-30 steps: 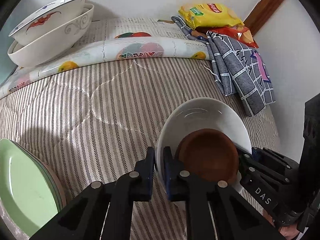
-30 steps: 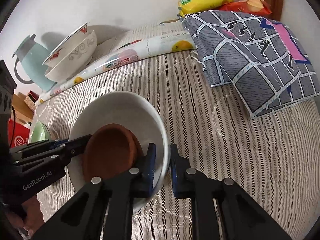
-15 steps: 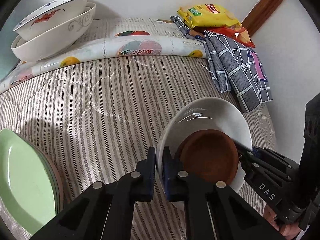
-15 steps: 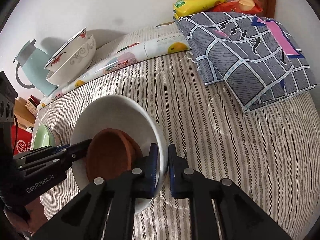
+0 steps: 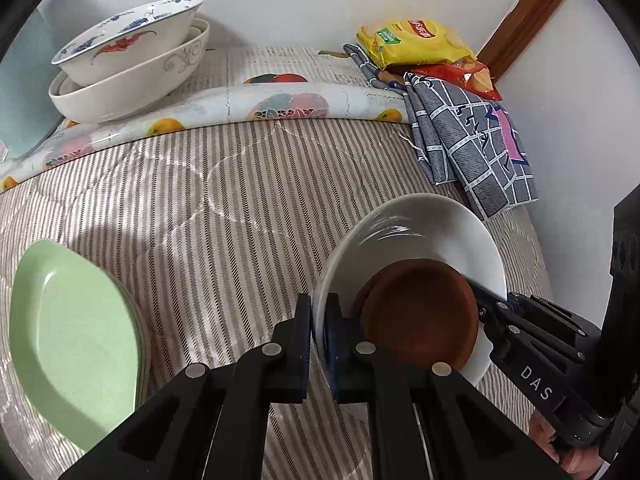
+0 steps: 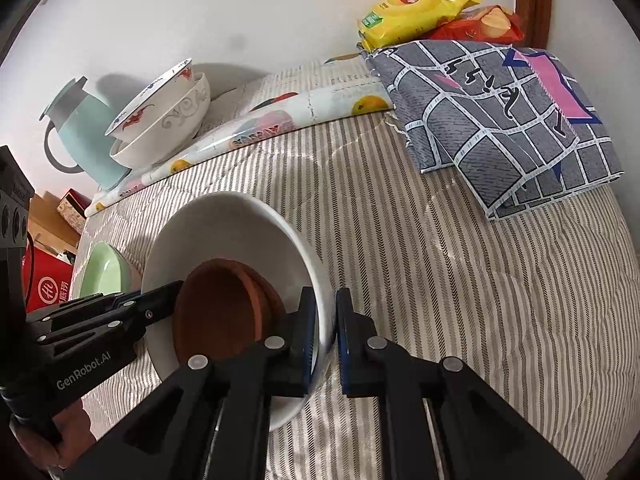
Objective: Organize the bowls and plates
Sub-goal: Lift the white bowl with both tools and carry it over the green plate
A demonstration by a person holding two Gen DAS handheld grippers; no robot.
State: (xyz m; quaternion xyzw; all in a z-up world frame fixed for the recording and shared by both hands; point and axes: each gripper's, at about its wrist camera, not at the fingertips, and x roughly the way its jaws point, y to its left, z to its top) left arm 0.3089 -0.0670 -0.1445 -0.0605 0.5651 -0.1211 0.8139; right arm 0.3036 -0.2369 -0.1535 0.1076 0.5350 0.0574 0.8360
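Observation:
A white bowl (image 5: 416, 232) (image 6: 224, 232) with brown saucers (image 5: 420, 316) (image 6: 220, 316) stacked inside hangs tilted above the striped bedcover. My left gripper (image 5: 318, 320) is shut on its left rim. My right gripper (image 6: 326, 320) is shut on the opposite rim and shows in the left wrist view (image 5: 486, 304). The left gripper shows in the right wrist view (image 6: 176, 296). Two patterned bowls (image 5: 132, 64) (image 6: 164, 116) sit nested at the back left. Green plates (image 5: 72, 336) (image 6: 106, 272) lie stacked at the left.
A grey checked cloth (image 5: 472, 140) (image 6: 500, 120) and snack bags (image 5: 416, 40) (image 6: 416, 8) lie at the back right by the wall. A fruit-print sheet (image 5: 240, 108) crosses the back. A pale blue jug (image 6: 80, 128) stands beside the nested bowls.
Both grippers have lifted the white bowl with the saucers off the bedcover and carried it a little; the nested bowls and green plates have shifted in view accordingly.

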